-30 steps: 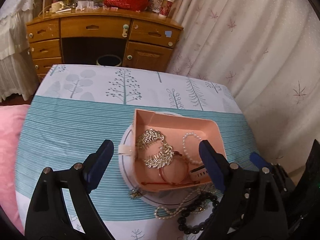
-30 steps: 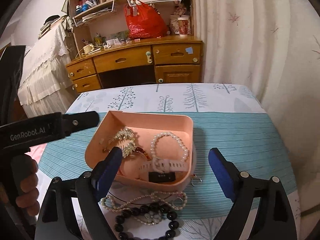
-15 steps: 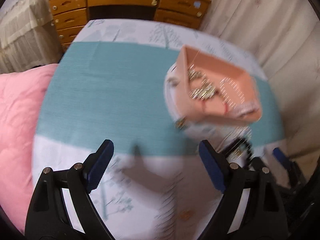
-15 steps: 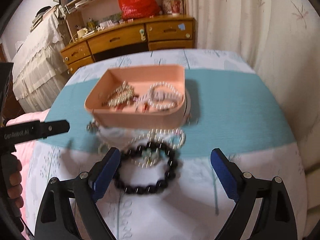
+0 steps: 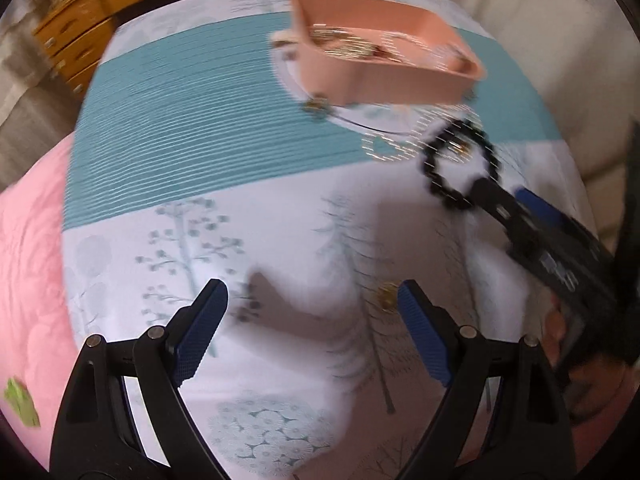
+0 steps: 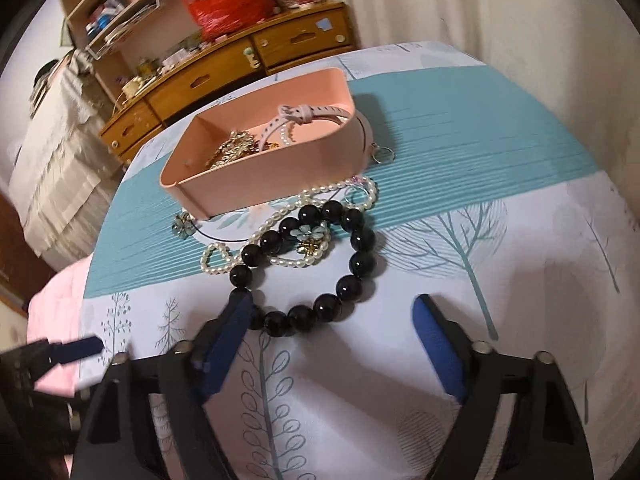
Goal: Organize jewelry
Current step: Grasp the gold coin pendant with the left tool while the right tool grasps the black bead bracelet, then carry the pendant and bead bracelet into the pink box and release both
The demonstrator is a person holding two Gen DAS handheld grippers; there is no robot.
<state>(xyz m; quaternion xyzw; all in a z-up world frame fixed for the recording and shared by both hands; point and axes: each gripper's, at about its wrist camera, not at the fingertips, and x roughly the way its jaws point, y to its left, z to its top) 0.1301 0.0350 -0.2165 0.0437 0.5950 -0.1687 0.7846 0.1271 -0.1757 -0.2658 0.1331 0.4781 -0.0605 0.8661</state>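
A matt woven cloth with teal stripes and printed trees [image 6: 460,152] covers the desk. The salmon-pink box [image 6: 280,168] looks like smooth, matt plastic. The round black beads of the bracelet [image 6: 308,268] are glossy and polished, catching highlights. The white pearl strand [image 6: 276,220] beside them has a soft sheen. Gold-coloured metal pieces [image 6: 230,152] glint inside the box, next to a pale pink perforated strap [image 6: 316,114], smooth like rubber or leather. The far chest of drawers [image 6: 224,68] is varnished wood. The red bag [image 6: 228,4] on it is shiny plastic.
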